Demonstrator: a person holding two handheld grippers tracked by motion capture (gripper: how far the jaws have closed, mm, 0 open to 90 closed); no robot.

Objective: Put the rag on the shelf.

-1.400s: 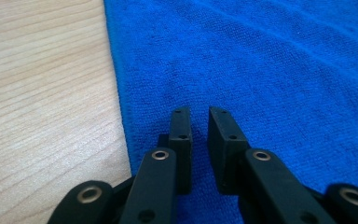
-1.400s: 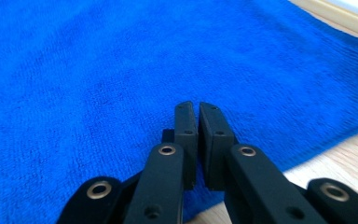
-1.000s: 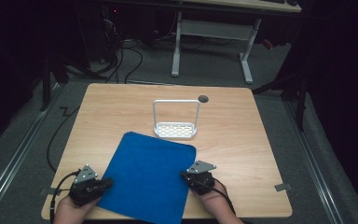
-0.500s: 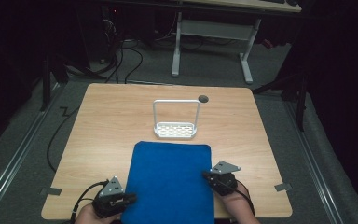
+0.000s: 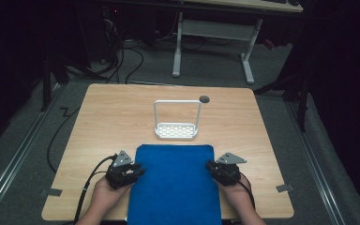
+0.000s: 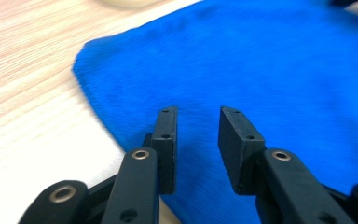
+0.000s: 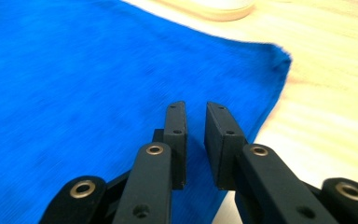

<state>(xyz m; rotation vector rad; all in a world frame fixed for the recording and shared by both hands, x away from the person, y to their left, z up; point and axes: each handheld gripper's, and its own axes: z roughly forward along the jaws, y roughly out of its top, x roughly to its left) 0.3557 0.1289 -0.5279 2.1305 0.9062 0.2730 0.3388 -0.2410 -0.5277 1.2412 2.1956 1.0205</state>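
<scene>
Cloth point(image 5: 175, 180) now squared, flat at table's point(image 5: 108, 112) near edge, below rack point(image 5: 176, 126); a second ago skewed. My left gripper point(image 5: 133, 172) and right gripper point(image 5: 214, 168) jaws just opened, nothing pinched. Straightening looks done; next likely fold.

Bright, even light falls on the surface point(image 5: 122, 117) from above while the room around it sinks into near black. The high view is soft and grainy. In both gripper views the blue cloth point(image 6: 270, 70) smears with motion blur, the far edges washed out pale.
</scene>
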